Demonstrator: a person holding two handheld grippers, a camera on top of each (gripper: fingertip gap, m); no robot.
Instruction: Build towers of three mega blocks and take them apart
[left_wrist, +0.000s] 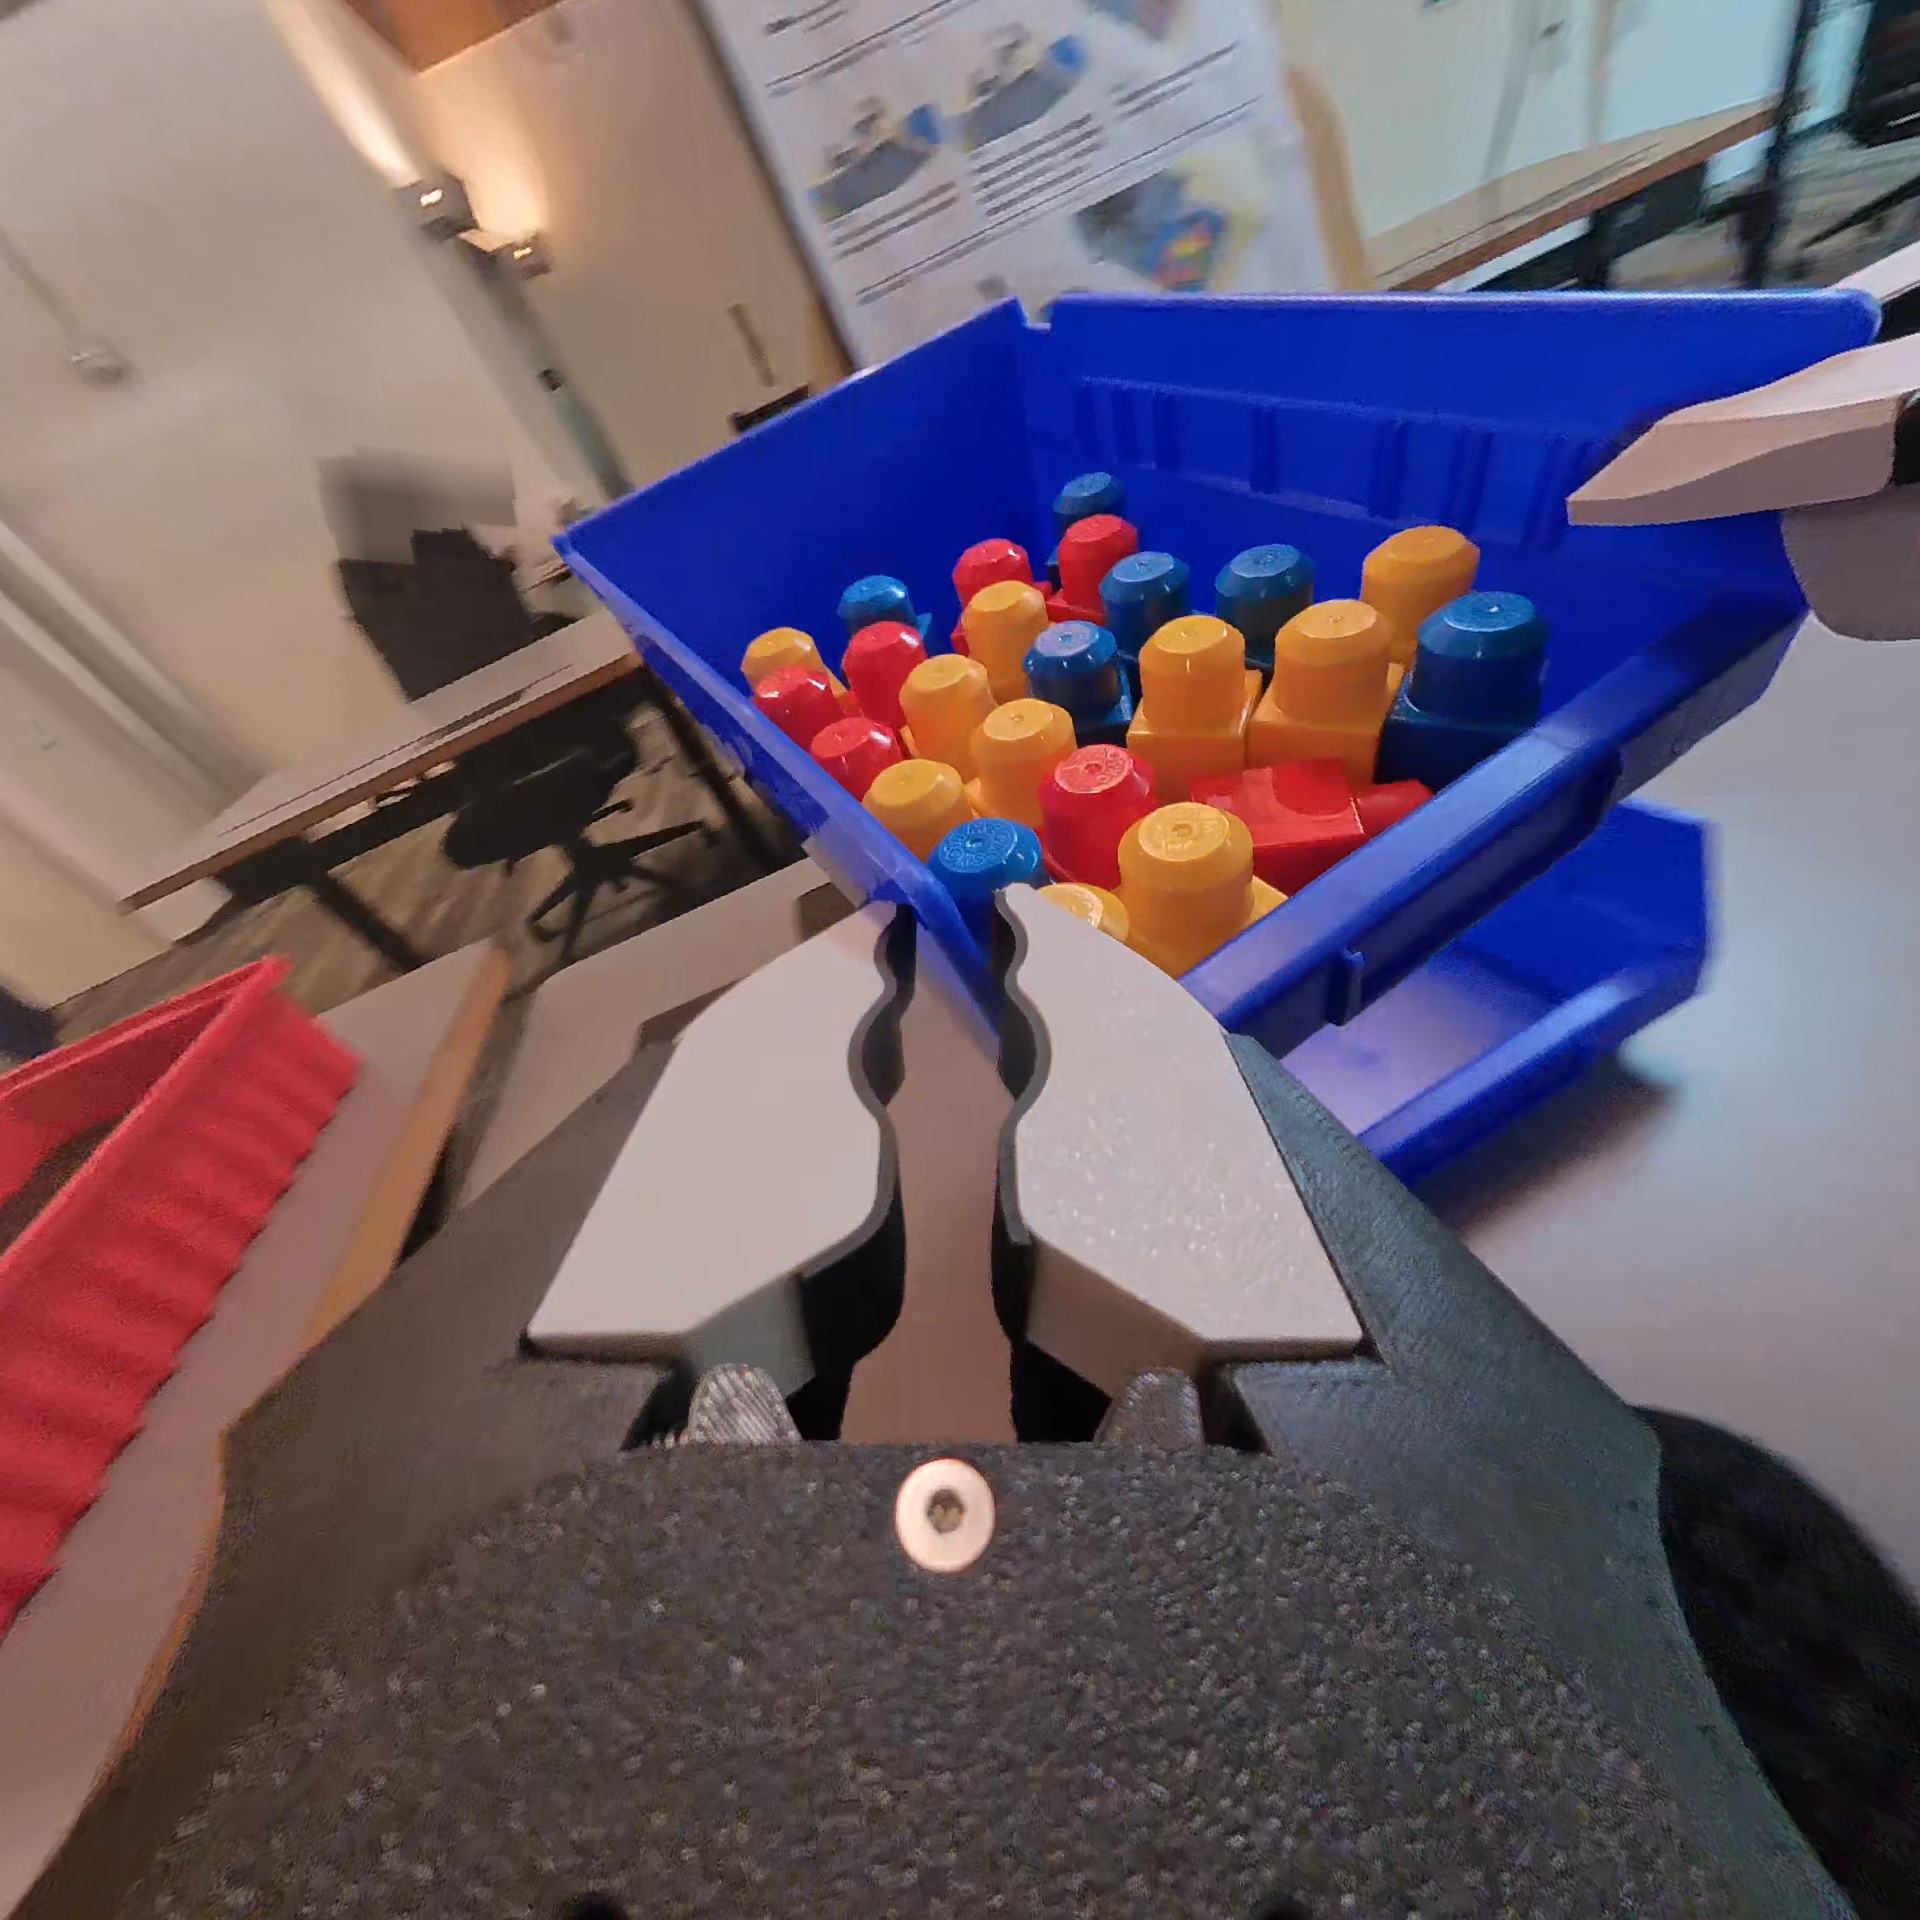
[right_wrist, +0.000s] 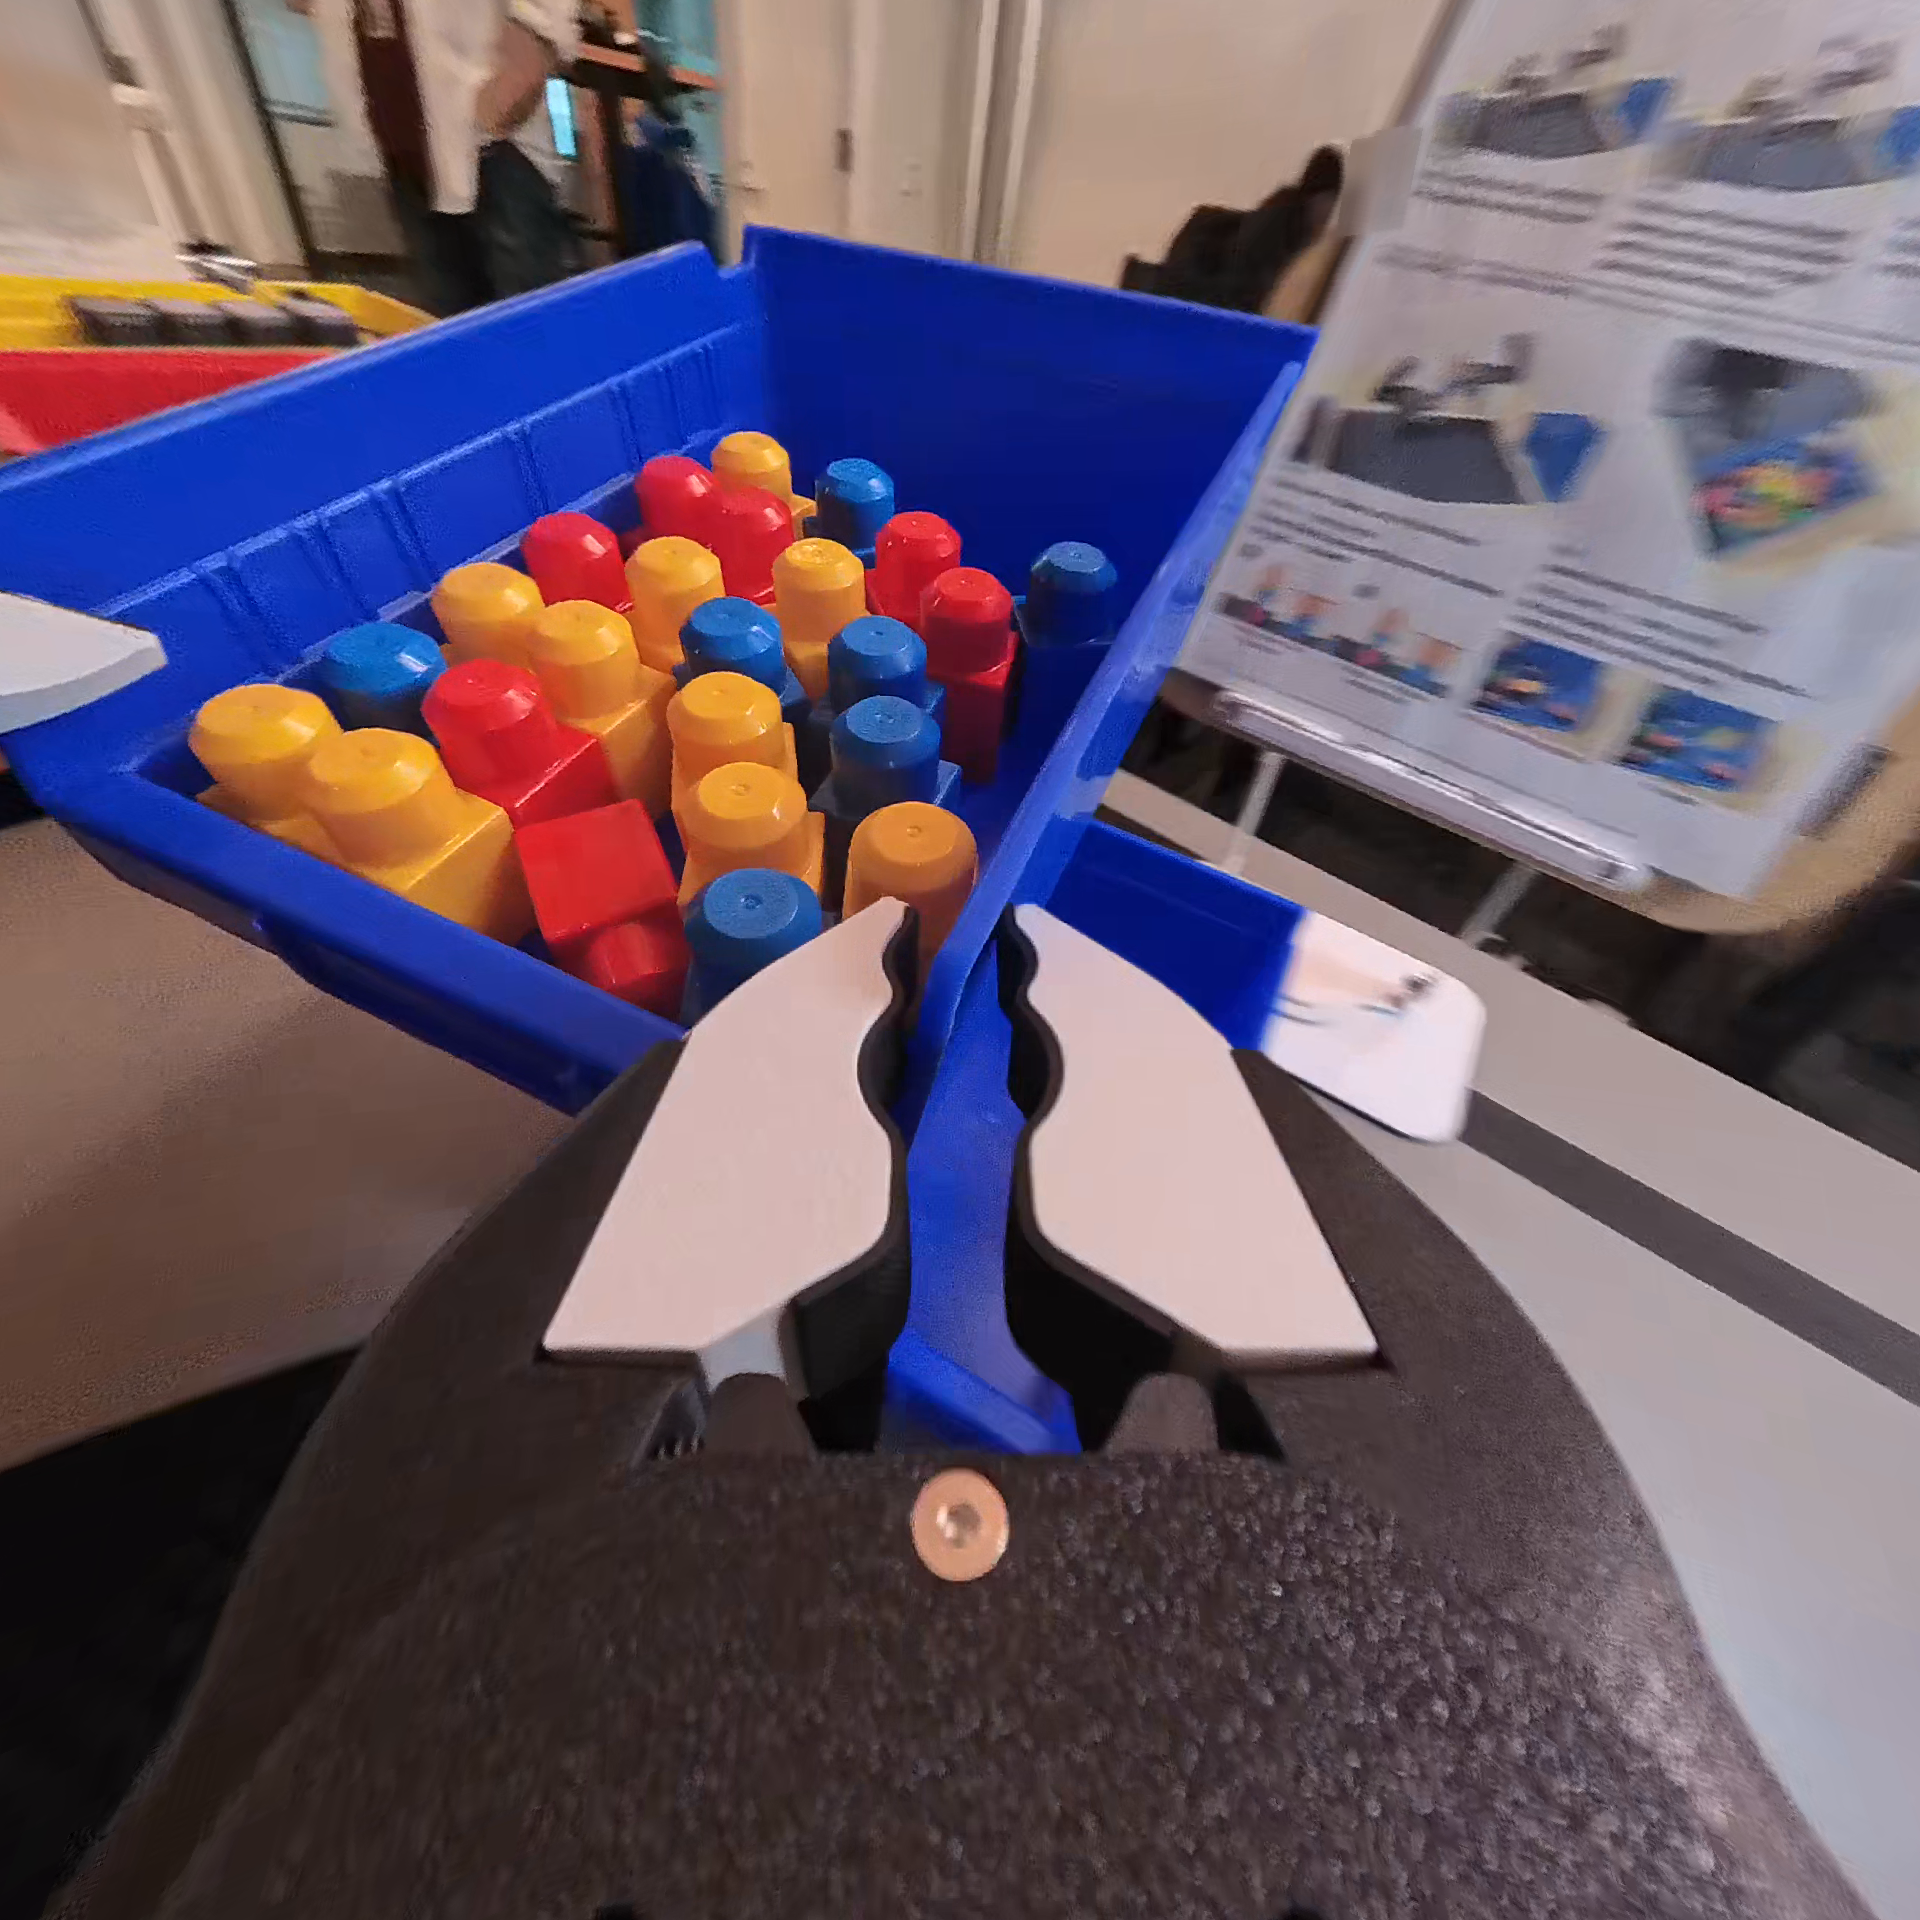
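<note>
Poster (right_wrist: 1579, 436) on easel: printed lines and photos, too blurred to read.
Same poster (left_wrist: 1039, 156) in left wrist view: text blocks, unreadable.
White label (right_wrist: 1371, 1029) on blue bin (right_wrist: 935, 343): dark marks, illegible.
Block studs (left_wrist: 977, 847): embossed ring of lettering, too small to read.

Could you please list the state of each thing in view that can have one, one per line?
Left gripper: shut on the blue bin's side wall.
Right gripper: shut on the opposite side wall.
Blue bin: tilted, gripped on both sides, holding the blocks.
Mega blocks: loose in the bin, mostly studs up, no tower visible.
Red block: lying on its side.
Red bin: beside the blue bin, contents unclear.
</note>
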